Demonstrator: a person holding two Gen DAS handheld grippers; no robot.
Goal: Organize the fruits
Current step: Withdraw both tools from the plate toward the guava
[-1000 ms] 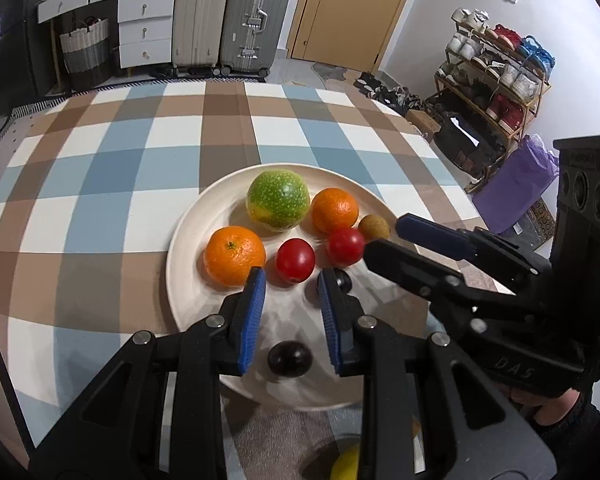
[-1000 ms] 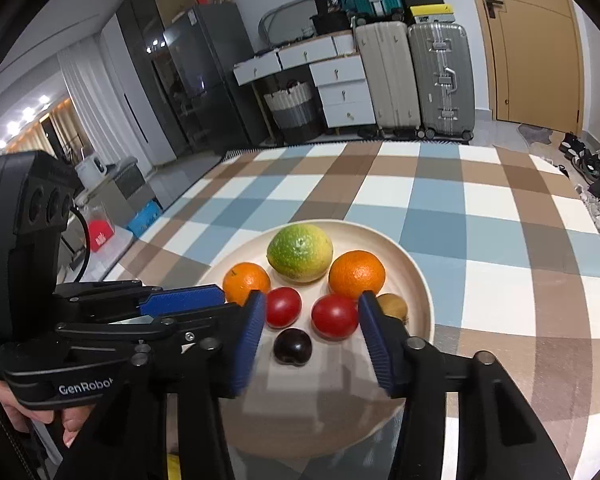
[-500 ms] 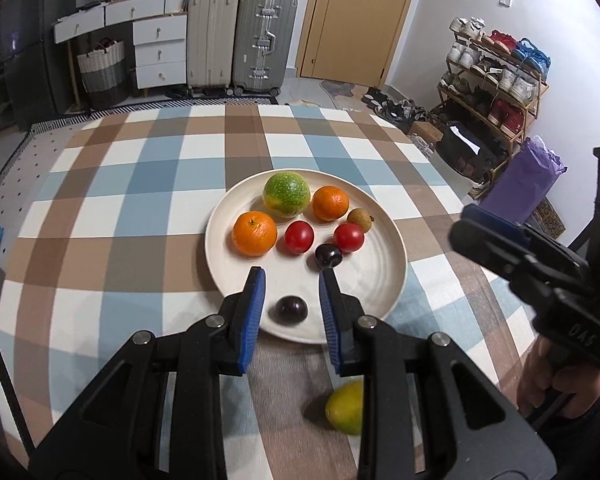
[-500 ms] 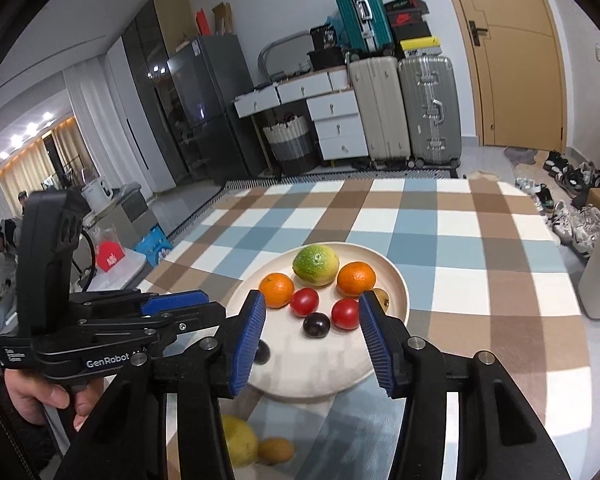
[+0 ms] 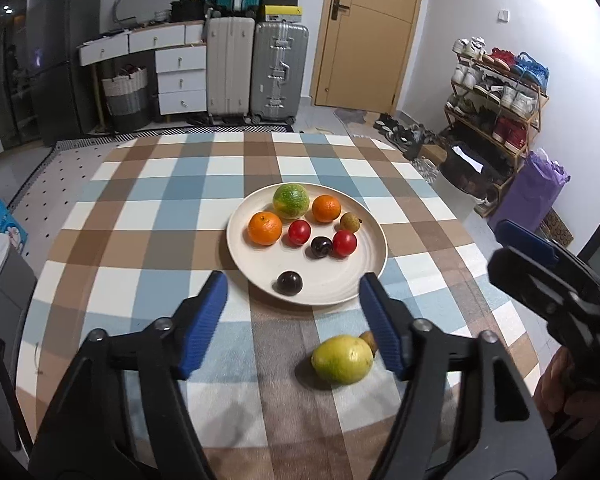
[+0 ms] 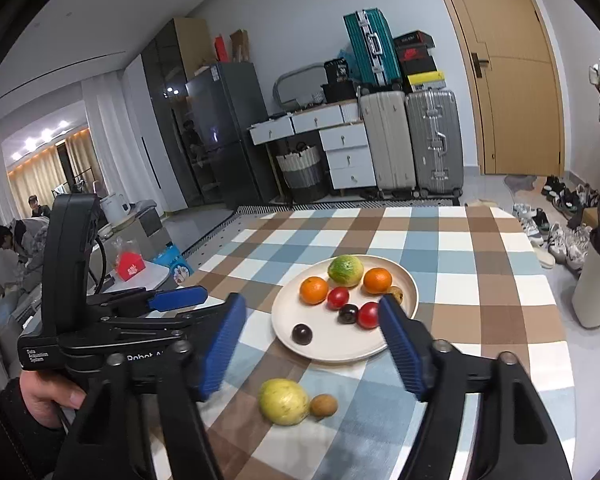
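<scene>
A cream plate (image 5: 364,276) (image 6: 404,344) on the checked tablecloth holds a green fruit (image 5: 291,201), two oranges, two red fruits, a small brown fruit and two dark plums; one plum (image 5: 289,282) (image 6: 301,334) lies apart near the front rim. A yellow-green fruit (image 5: 342,359) (image 6: 283,401) and a small brown fruit (image 6: 323,405) lie on the cloth in front of the plate. My left gripper (image 5: 292,320) is open and empty, above the cloth before the plate. My right gripper (image 6: 314,344) is open and empty, also back from the plate.
The table's right edge runs close to the plate's right. A white cylinder (image 6: 594,284) stands beyond that edge. Suitcases, drawers and a shoe rack stand around the room. The other hand-held gripper shows at each view's side.
Both grippers have pulled back and up from the plate. The left jaws opened wide, leaving a dark plum on the plate's front. The two fruits on the cloth came into view.
</scene>
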